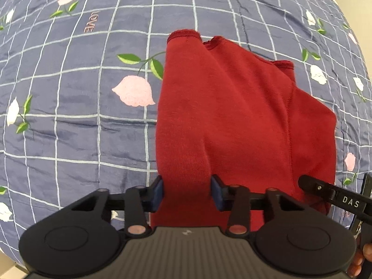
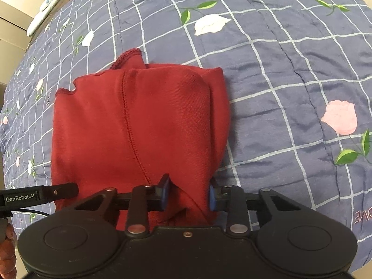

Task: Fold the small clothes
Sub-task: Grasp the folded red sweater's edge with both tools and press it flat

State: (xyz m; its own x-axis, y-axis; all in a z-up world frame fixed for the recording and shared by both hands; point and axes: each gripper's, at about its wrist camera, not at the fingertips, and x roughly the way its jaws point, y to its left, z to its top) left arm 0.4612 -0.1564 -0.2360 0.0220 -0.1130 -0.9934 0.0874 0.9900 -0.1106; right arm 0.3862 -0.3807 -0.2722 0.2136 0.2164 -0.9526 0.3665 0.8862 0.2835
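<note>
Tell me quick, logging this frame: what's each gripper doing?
Left gripper: open, fingers either side of the red garment.
Right gripper: open, straddling the same garment.

— Any lettering in the left wrist view?
— "LOVE" is stitched on the blue checked bedspread [image 1: 69,107], and "DAS" sits in white on the right gripper [image 1: 334,195].
— And the right wrist view?
— "GenRobot.AI" is printed on the left gripper [image 2: 41,194]. At the edge, upside down, only "OVE" is readable.
</note>
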